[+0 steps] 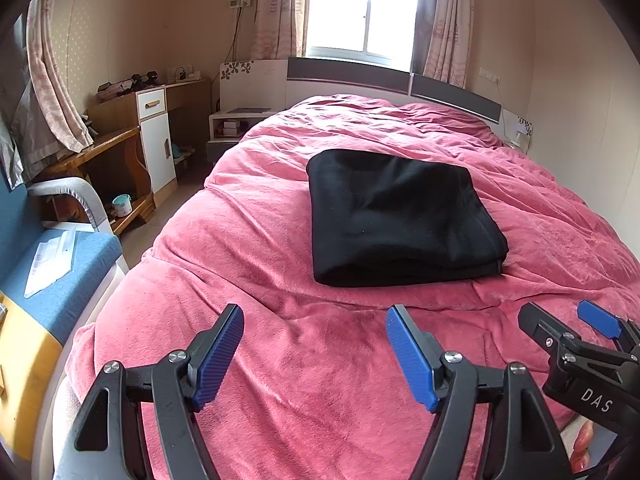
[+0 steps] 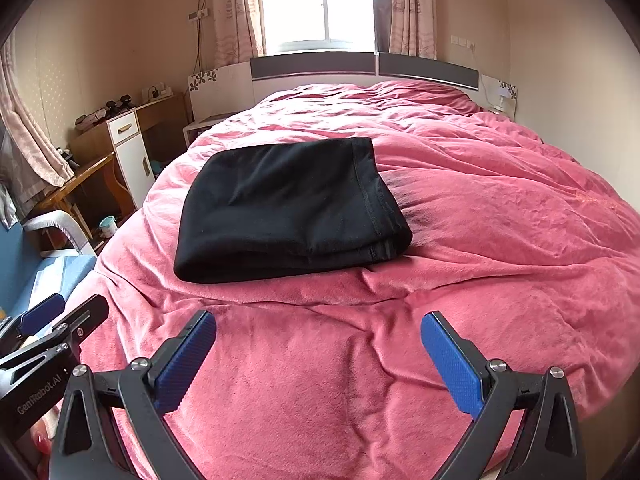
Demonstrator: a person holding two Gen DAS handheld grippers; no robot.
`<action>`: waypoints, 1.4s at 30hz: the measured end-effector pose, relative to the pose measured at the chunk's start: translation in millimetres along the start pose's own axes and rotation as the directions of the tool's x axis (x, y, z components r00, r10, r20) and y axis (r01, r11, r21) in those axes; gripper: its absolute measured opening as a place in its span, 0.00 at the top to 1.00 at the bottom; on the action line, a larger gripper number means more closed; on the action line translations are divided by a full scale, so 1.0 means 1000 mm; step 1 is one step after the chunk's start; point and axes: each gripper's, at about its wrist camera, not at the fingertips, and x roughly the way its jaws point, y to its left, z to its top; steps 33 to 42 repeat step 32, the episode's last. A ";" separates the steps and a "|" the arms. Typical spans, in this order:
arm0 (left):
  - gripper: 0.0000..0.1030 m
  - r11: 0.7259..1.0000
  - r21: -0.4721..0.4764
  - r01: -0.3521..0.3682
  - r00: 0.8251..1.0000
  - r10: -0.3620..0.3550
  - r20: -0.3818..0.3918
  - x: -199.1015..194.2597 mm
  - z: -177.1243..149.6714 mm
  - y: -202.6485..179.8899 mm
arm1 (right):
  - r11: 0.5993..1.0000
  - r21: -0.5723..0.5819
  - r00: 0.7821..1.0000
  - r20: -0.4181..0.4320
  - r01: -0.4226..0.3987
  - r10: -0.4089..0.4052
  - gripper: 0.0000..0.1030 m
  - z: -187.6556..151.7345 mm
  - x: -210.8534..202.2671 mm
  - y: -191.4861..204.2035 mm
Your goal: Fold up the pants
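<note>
From the left wrist view, the left gripper (image 1: 315, 316) hangs low over the near part of the bed, its blue-padded fingers (image 1: 218, 354) spread wide with nothing between them. Ahead of it and slightly to its right, the black pants (image 1: 400, 216) lie folded into a thick, squarish stack on the pink blanket (image 1: 248, 240), well apart from the fingertips. The blanket is plush and wrinkled, covering the whole bed up to the headboard (image 1: 348, 74), which has a dark band along its top. Beyond the headboard a bright window (image 1: 364, 8) sits between patterned curtains (image 1: 276, 12). To the gripper's left stand a white bedside table (image 1: 236, 120), a wooden desk (image 1: 120, 120) with a white cabinet door, and, nearest, a blue chair seat (image 1: 72, 276) with a clear plastic bag on it. The right gripper (image 1: 560, 316) shows at the far right, just beside the left one, its jaws also apart.

From the right wrist view, the right gripper (image 2: 319, 322) is likewise spread wide and holding nothing, low over the blanket (image 2: 500, 240). The folded pants (image 2: 288, 208) lie ahead and a little to its left, seamed edge on their right side, folded edge toward the camera. The headboard (image 2: 360, 65), window (image 2: 316, 4) and desk (image 2: 100, 148) appear again. The left gripper (image 2: 66, 306) shows at the lower left edge; how wide it stands is hard to tell here.
</note>
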 end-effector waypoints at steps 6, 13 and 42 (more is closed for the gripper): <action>0.27 1.000 0.000 -0.002 1.000 0.002 -0.003 0.000 -0.001 0.000 | 1.000 0.001 1.000 -0.009 -0.003 0.003 0.00 -0.001 0.002 0.000; 0.27 1.000 0.014 -0.010 1.000 0.010 -0.001 0.000 -0.003 -0.002 | 1.000 0.001 1.000 -0.021 -0.011 0.011 0.00 -0.001 0.004 0.000; 0.27 1.000 -0.011 -0.023 0.999 0.023 -0.031 0.007 -0.005 0.005 | 1.000 0.006 0.999 -0.044 -0.016 0.017 0.00 -0.004 0.010 0.003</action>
